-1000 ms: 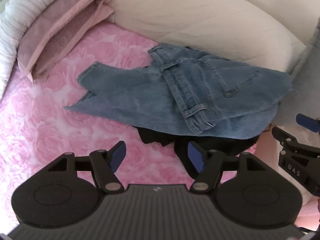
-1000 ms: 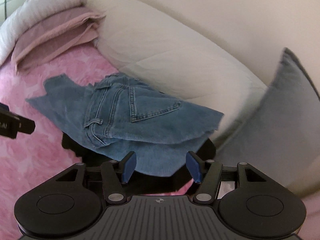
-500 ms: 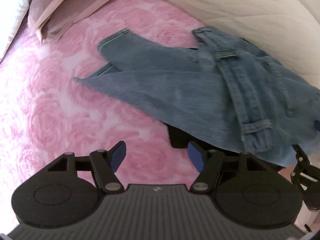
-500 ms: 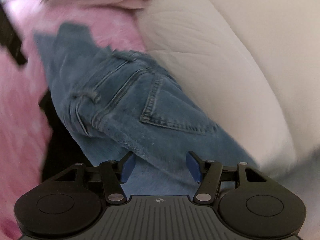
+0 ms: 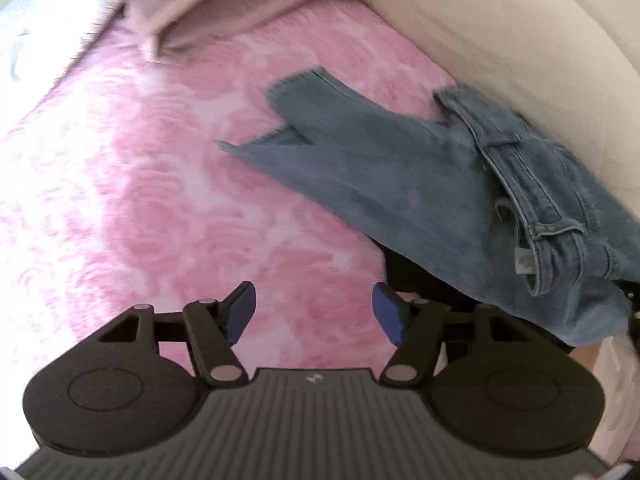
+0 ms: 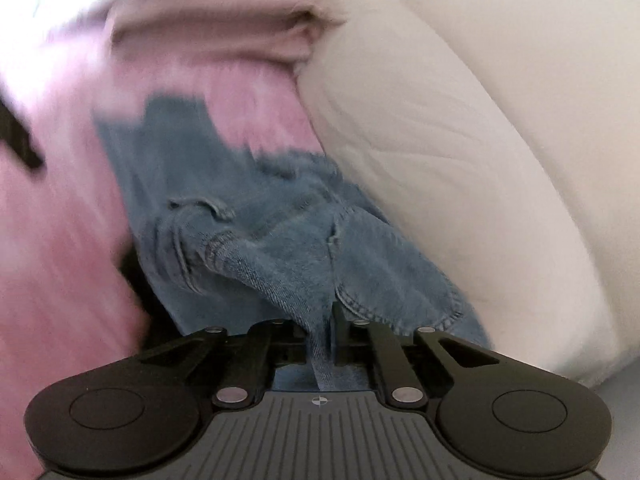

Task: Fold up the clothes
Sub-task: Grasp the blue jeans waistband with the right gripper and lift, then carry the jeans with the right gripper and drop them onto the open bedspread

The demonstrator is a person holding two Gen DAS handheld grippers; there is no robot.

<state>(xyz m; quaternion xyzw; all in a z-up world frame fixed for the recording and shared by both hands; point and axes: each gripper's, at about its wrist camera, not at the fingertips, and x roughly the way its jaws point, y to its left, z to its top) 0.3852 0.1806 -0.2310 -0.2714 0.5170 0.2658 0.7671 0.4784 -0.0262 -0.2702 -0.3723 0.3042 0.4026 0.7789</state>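
Jeans (image 6: 280, 240) now pinched by right tongs (image 6: 320, 332).

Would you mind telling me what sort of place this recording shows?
Most likely a bedroom: jeans lie on a pink rose-patterned bedspread, beside a large white pillow and folded mauve bedding.

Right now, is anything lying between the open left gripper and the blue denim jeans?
Nothing visible. Only bare pink rose-patterned bedspread lies between the left gripper and the blue denim jeans. The right gripper is shut on the jeans.
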